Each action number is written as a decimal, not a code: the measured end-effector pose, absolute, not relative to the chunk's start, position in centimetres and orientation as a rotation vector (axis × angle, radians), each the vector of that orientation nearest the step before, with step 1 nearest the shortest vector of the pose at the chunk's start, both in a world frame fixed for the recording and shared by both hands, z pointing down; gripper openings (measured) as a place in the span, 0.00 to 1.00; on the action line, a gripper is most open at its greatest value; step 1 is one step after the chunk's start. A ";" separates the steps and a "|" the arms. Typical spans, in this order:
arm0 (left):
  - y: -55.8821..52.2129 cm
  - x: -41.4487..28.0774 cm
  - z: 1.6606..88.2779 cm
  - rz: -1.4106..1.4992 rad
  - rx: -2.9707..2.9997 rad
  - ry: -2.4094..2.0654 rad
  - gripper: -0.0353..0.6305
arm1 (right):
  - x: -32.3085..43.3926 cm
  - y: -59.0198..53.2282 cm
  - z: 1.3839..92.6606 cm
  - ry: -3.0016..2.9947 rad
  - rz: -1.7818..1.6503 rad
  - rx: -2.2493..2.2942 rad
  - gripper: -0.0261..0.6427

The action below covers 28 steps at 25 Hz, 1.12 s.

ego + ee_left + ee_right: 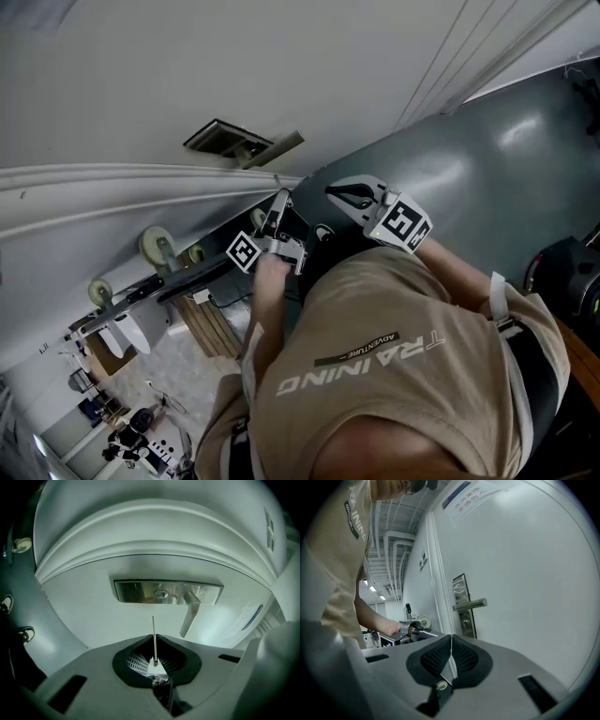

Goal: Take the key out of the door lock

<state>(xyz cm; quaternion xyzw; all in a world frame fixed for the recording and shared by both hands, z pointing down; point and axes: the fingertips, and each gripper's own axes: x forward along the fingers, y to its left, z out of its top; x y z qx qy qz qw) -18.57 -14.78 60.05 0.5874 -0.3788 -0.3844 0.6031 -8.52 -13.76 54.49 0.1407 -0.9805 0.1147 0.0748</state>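
Between left gripper (pixel 154 639) jaws: key (pixel 153 625), clamped edge-on, tip protruding ahead, apart from lock plate (pixel 136 591) beyond. Right gripper (pixel 451 644) jaws pressed together, empty. Step: extraction apparently complete; next, hold grip firm, carry key clear.

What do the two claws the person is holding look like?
The left claw and right claw have smooth grey bodies with black ribbed pads that narrow to a point. Each carries a white cube printed with black square markers. The person wears a beige short-sleeved T-shirt with pale lettering.
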 end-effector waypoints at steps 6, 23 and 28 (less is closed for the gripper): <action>-12.5 -18.4 57.4 -0.939 1.441 -0.829 0.09 | -9.3 -13.5 53.4 -2.948 0.296 0.424 0.06; -5.7 -21.2 52.4 -0.986 1.534 -0.766 0.09 | -13.7 -4.1 49.3 -2.883 0.108 0.494 0.06; -3.0 -22.4 52.7 -1.009 1.572 -0.724 0.09 | -14.6 -0.8 50.7 -2.843 0.169 0.562 0.06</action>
